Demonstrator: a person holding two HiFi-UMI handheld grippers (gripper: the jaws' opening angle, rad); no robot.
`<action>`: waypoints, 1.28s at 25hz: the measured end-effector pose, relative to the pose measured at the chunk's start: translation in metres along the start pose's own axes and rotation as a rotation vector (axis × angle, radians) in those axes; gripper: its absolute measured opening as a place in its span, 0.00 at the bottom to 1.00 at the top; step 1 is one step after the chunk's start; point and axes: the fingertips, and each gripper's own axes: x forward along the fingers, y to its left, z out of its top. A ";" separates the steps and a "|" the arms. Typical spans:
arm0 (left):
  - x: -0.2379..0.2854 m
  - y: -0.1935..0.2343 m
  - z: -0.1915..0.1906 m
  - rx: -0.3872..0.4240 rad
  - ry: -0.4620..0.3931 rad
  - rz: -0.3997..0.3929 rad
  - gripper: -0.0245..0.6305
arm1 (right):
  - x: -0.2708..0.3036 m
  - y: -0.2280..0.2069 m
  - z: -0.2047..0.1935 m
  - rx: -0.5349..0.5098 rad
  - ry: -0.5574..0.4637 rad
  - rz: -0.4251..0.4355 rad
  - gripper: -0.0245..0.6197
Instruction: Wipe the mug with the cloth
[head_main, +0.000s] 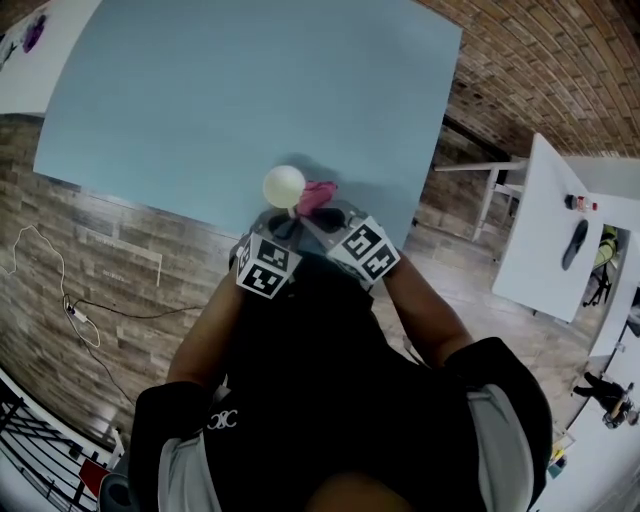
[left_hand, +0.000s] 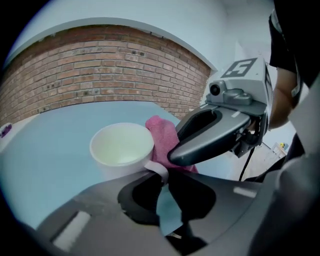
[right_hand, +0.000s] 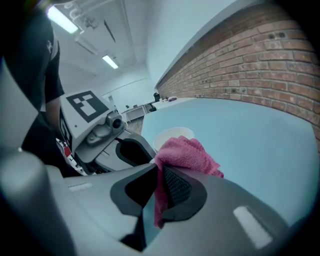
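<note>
I read the left tool (left_hand: 163, 186) as closed on the handle (left_hand: 158, 171) of the white mug (left_hand: 122, 146). The right tool (right_hand: 159, 177) is clamped on a fold of the pink cloth (right_hand: 187, 152), and the cloth's bunched end appears to rest against the mug wall beside the handle. The mug stands upright on the pale blue bench (head_main: 180, 90), near its front edge. Risk one: the grip is on a thin, smooth loop only, so sideways pressure from the cloth can pivot or tip the mug. Risk two: with the edge this close, a slipped mug can leave the bench. Risk three: the two tools sit almost nose to nose, so a wide stroke can knock one against the other. Risk four: only a small pinch of cloth is held, and a dragging stroke can pull it free. The mug is round, glossy and rigid, apparently ceramic, and empty inside. The cloth is soft looped terry, limp and easily bunched. The bench top is flat, matte and uniform.
</note>
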 end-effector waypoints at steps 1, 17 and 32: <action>0.000 0.000 -0.001 0.007 0.008 -0.001 0.12 | 0.003 -0.003 -0.005 0.018 0.016 0.009 0.10; -0.019 -0.008 -0.025 0.224 0.142 -0.236 0.12 | -0.004 -0.055 0.038 0.205 -0.123 0.046 0.10; -0.017 -0.007 -0.025 0.289 0.196 -0.235 0.12 | 0.021 -0.072 0.067 0.443 -0.063 0.405 0.10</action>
